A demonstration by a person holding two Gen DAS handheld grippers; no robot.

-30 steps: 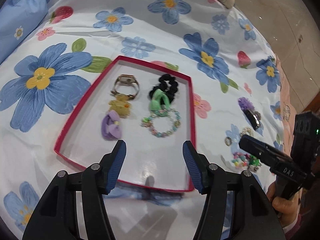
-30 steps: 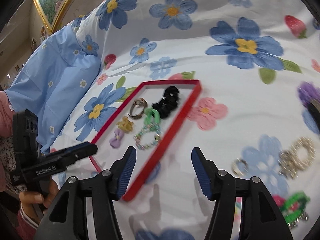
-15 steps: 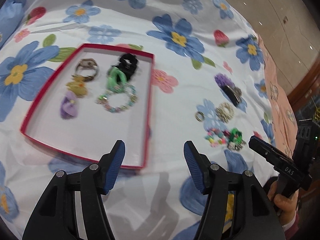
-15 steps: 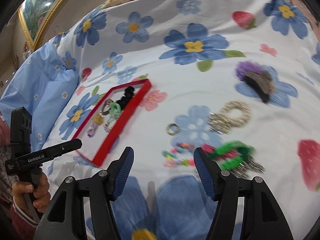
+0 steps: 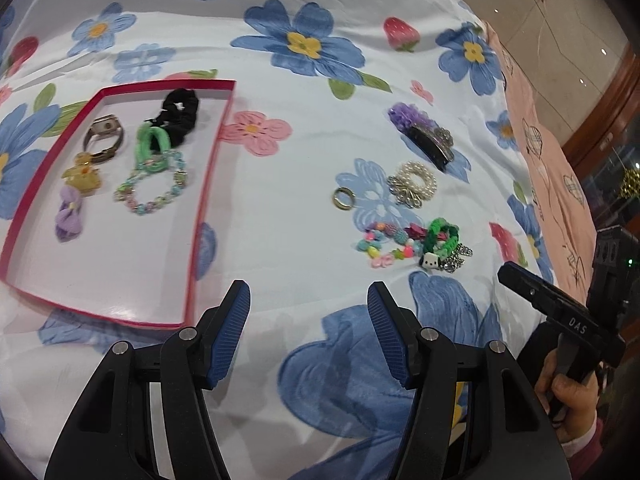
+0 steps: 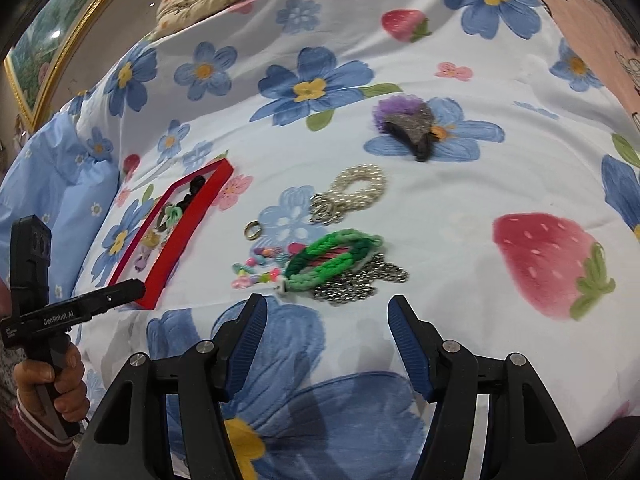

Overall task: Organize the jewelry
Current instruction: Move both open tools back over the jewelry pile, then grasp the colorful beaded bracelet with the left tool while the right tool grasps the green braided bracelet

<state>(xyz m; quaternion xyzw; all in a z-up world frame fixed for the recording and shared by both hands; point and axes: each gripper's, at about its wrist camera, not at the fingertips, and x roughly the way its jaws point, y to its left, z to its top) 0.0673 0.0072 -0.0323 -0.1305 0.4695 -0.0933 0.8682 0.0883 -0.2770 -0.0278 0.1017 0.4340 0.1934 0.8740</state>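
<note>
Both the left gripper (image 5: 309,304) and right gripper (image 6: 327,318) gape empty (jaws apart) near the green bracelet (image 6: 332,258), right of the red tray (image 5: 208,184).

Bedsheet (image 6: 460,208): matt printed cloth, lightly creased. Red tray (image 5: 208,184): card-like walls, smooth, slightly glossy white floor. Ring (image 5: 343,199): polished metal. Chain (image 6: 360,280): bright metal links. Pearl bracelet (image 6: 360,186): glossy beads. Green band (image 6: 332,258): braided yarn. Black scrunchie (image 5: 182,114): matt fabric. Tongs: matt black plastic; ribbed blue pads (image 6: 404,338).
</note>
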